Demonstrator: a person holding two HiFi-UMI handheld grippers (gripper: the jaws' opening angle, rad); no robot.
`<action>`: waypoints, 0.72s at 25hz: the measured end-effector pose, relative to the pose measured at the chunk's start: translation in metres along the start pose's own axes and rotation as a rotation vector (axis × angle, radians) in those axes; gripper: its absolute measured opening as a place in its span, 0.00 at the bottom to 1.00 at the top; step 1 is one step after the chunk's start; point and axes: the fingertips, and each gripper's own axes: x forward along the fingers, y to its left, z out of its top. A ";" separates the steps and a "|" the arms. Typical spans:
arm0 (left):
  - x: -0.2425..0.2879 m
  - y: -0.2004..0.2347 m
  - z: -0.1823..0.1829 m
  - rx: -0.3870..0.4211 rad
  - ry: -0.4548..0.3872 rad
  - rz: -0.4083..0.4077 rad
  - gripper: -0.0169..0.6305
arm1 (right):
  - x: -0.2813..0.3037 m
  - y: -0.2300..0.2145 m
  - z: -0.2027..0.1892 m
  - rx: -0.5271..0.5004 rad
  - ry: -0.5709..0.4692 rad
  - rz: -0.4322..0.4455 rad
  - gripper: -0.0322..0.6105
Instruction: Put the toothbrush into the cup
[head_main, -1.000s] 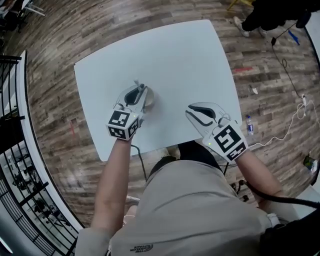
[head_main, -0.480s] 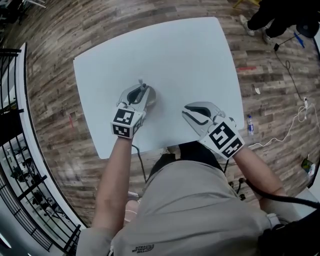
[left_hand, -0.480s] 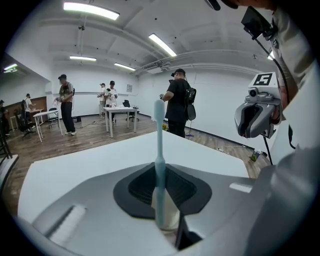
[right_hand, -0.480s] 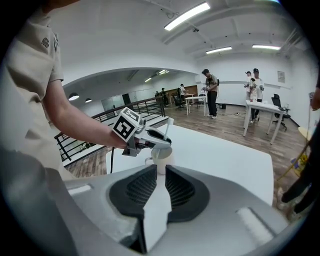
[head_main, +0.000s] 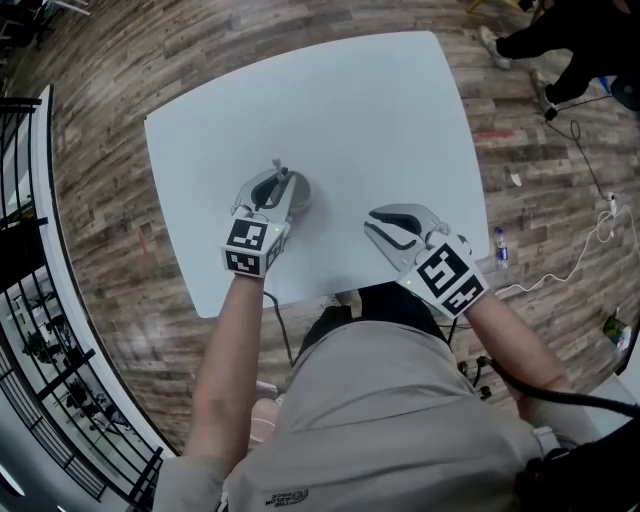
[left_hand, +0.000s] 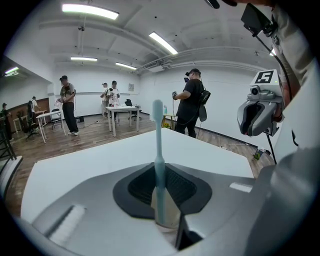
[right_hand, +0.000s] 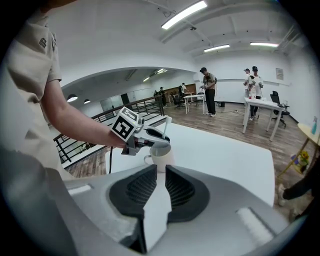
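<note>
A white cup (head_main: 299, 195) stands on the white table (head_main: 350, 100), left of centre. A light blue toothbrush (left_hand: 159, 145) stands upright with its lower end in the cup (left_hand: 168, 214). My left gripper (head_main: 283, 182) sits right over the cup. Its jaws are opening, the toothbrush handle stands between them, and a gap shows beside it. In the right gripper view the cup (right_hand: 161, 156) and the toothbrush (right_hand: 166, 121) sit under the left gripper (right_hand: 150, 140). My right gripper (head_main: 372, 226) hovers near the table's front edge, jaws narrowly apart and empty.
The table's front edge runs just below both hands. On the wooden floor to the right lie a water bottle (head_main: 499, 250) and cables (head_main: 580, 150). A person (head_main: 560, 40) stands beyond the far right corner. A black railing (head_main: 25, 250) runs along the left.
Both grippers have sunk a little toward the table. The left gripper stays over the cup with the toothbrush upright between its jaws.
</note>
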 end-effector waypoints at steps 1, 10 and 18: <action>0.000 0.000 -0.001 0.008 0.005 0.006 0.11 | 0.000 0.000 0.000 0.000 0.000 0.000 0.12; 0.003 -0.002 -0.003 0.023 0.024 0.014 0.17 | 0.000 0.001 -0.003 0.007 0.000 0.008 0.12; 0.003 -0.004 -0.003 0.029 0.027 0.020 0.17 | -0.004 0.002 -0.007 0.007 -0.002 0.004 0.12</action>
